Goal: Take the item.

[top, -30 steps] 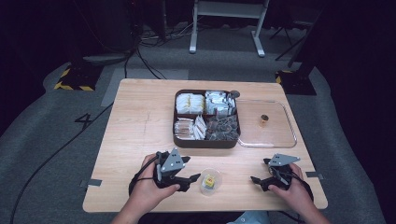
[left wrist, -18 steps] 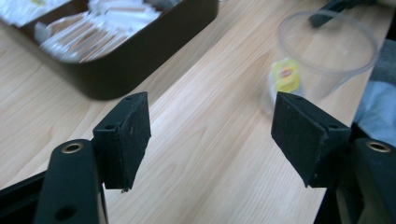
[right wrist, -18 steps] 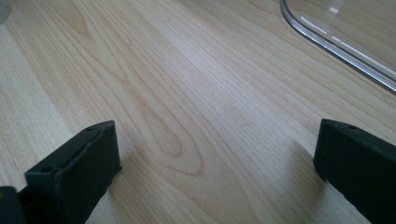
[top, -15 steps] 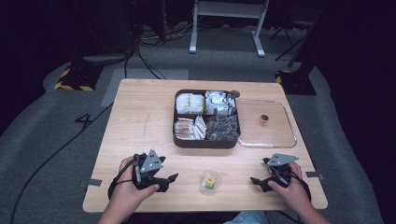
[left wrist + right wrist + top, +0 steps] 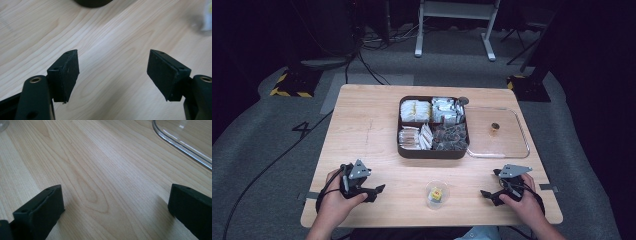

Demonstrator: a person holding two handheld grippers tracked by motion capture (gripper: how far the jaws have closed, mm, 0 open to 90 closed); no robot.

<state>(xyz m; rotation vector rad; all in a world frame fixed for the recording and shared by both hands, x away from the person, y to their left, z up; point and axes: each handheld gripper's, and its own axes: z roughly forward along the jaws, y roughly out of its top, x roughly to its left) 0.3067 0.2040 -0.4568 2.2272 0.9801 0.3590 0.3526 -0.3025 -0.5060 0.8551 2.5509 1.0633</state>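
Right now both hands rest near the front edge of the table (image 5: 362,130), one toward each front corner. The left gripper (image 5: 379,189) lies low over the wood by the front-left corner, its jaws pointing along the front edge toward the middle. They have just been opening and now stand fairly wide, with nothing between them but bare wood; the left gripper view (image 5: 112,75) shows the same gap.

Between the two hands, close to the middle of the front edge, stands a small clear cup (image 5: 437,193) with something yellow inside. It sits apart from both grippers, a little nearer the right one, and neither touches it.

The right gripper (image 5: 484,194) lies by the front-right corner, jaws pointing along the edge toward the cup. Its own view (image 5: 115,207) shows the pads spread wide over empty wood.

Farther back, about mid-table, sits a dark box (image 5: 433,127) split into four compartments, all filled with packets. Just beside it on the right, touching or nearly so, lies a clear lid (image 5: 512,145) flat on the wood, with a small brown knob (image 5: 495,127) at its middle.
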